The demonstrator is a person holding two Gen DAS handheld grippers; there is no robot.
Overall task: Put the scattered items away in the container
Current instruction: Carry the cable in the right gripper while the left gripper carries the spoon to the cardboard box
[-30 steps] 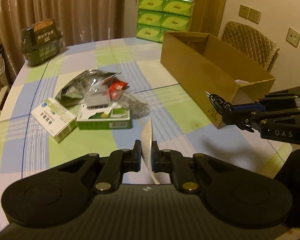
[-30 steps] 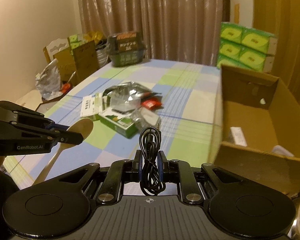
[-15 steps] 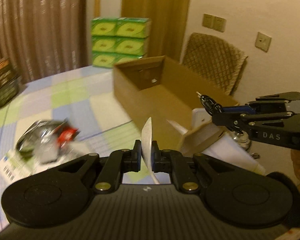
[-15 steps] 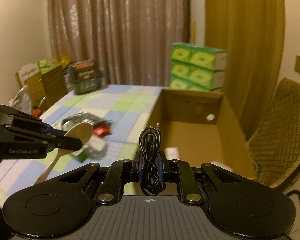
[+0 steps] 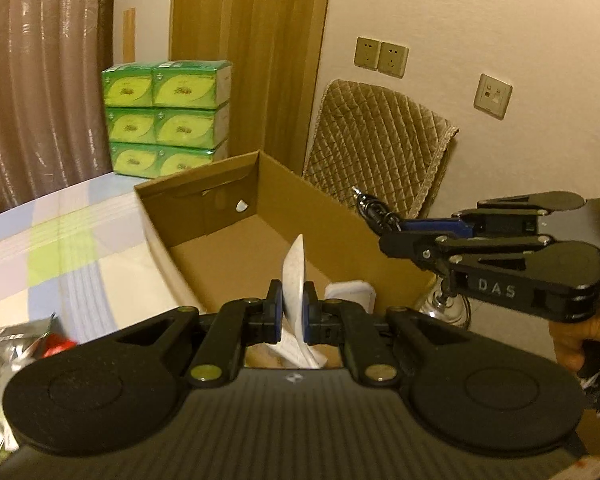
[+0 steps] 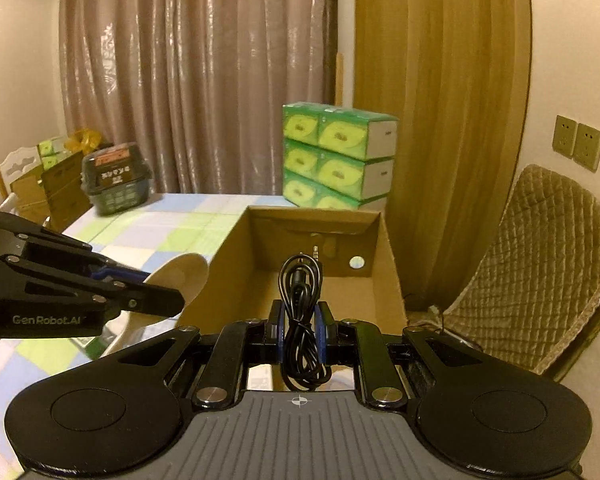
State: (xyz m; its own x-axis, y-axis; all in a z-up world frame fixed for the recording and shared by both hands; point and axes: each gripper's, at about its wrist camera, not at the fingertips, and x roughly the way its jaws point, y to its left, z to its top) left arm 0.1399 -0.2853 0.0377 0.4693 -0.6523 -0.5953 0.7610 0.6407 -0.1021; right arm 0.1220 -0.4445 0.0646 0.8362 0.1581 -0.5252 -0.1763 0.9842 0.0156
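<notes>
While over one box (image 6: 387, 248) | left gripper (image 5: 292, 312) clamps one spoon (image 5: 296, 276) | right gripper (image 6: 300, 330) (one cable (image 6: 300, 300))

L hand-held gripper (image 5: 293, 312) clamped tight, pointing fwd and tilted down. R hand-held gripper (image 6: 300, 330) likewise clamped, angled down (R hand (image 5: 579, 340) on its grip), the two side by side.

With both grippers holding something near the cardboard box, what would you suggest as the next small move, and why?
Probably ease both a little further over the cardboard box and then open them. The left gripper is shut on the wooden spoon and the right gripper on the coiled black cable, both at the box's near end.
</notes>
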